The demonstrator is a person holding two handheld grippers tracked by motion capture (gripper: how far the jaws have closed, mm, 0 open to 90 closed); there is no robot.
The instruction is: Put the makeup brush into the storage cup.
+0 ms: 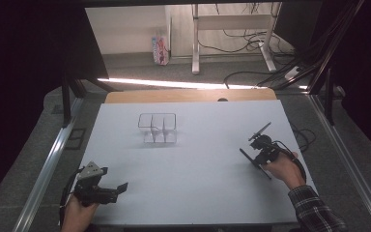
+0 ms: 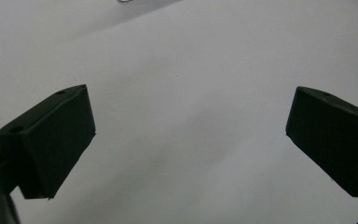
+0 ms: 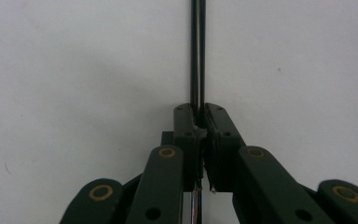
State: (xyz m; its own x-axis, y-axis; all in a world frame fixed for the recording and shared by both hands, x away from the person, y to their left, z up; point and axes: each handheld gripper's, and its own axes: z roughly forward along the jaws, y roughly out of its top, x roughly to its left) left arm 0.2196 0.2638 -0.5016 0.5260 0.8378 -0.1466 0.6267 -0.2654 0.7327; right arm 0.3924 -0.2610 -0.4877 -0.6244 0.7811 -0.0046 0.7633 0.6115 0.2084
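Near the right edge of the table (image 1: 188, 193) we hold a thin dark rod (image 3: 197, 51), the right gripper (image 3: 198, 122) clamped on it with the jaws pressed together around it. The rod runs straight on past the jaw tips, and a shiny stretch of it shows below them. We judge it light, stiff and smooth, so it may slip or swivel in the pads; a grip near its middle, as here, should keep it balanced. Toward the far middle of the table stands a clear wire rack (image 1: 157, 127), well apart. At the near left corner our left gripper (image 2: 186, 140) rests with its jaws wide apart, nothing between them.
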